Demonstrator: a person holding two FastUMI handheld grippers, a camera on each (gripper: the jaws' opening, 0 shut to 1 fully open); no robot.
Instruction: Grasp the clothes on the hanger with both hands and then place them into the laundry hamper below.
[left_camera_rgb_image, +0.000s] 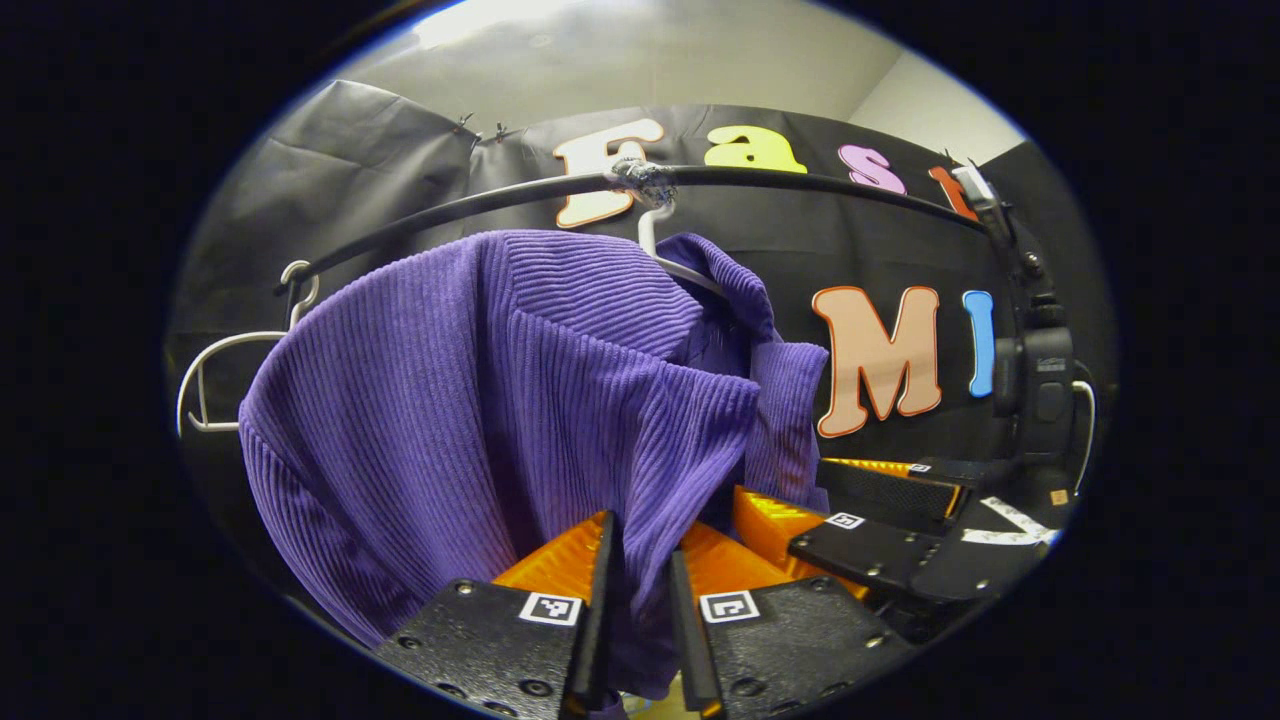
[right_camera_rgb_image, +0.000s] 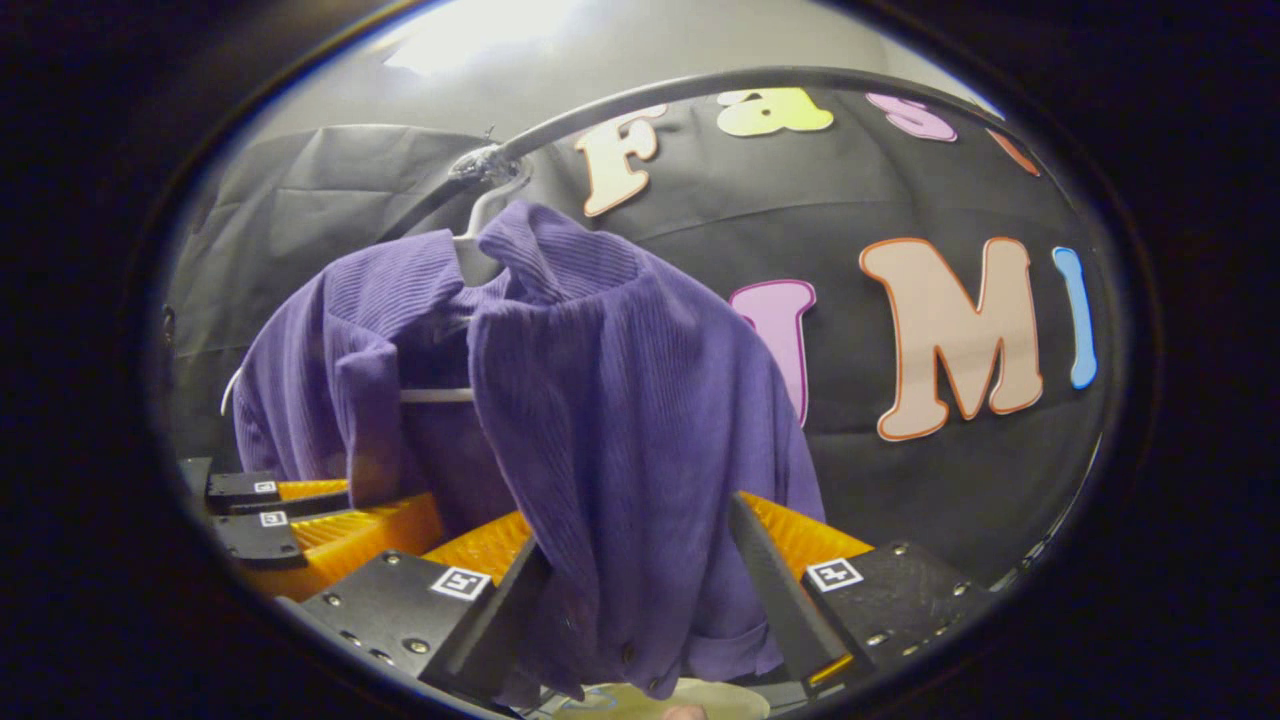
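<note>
Your left gripper (left_camera_rgb_image: 640, 590) has its fingers drawn in to a narrow gap, with a fold of the shirt (left_camera_rgb_image: 480, 400) pinched between them; both fingers press on the cloth.

Your right gripper (right_camera_rgb_image: 640, 590) stands wider. The shirt's lower front panel hangs down between its fingers. Whether both fingers actually press on the cloth you cannot tell from the right gripper view; the cloth fills the gap, but contact on the outer finger is unclear.

Landmark: the rail (left_camera_rgb_image: 480, 205).
- The shirt, purple and ribbed, hangs below the rail on a white hanger (left_camera_rgb_image: 660, 240), whose hook sits over the rail at a taped spot.
- A second white hanger (left_camera_rgb_image: 215, 375), bare, hangs from the rail farther along, beside the shirt's shoulder.
- Both grippers sit below the rail at the shirt's lower edge, close to each other.
- In the right gripper view the hanger's crossbar (right_camera_rgb_image: 435, 395) shows inside the open front of the shirt.
</note>
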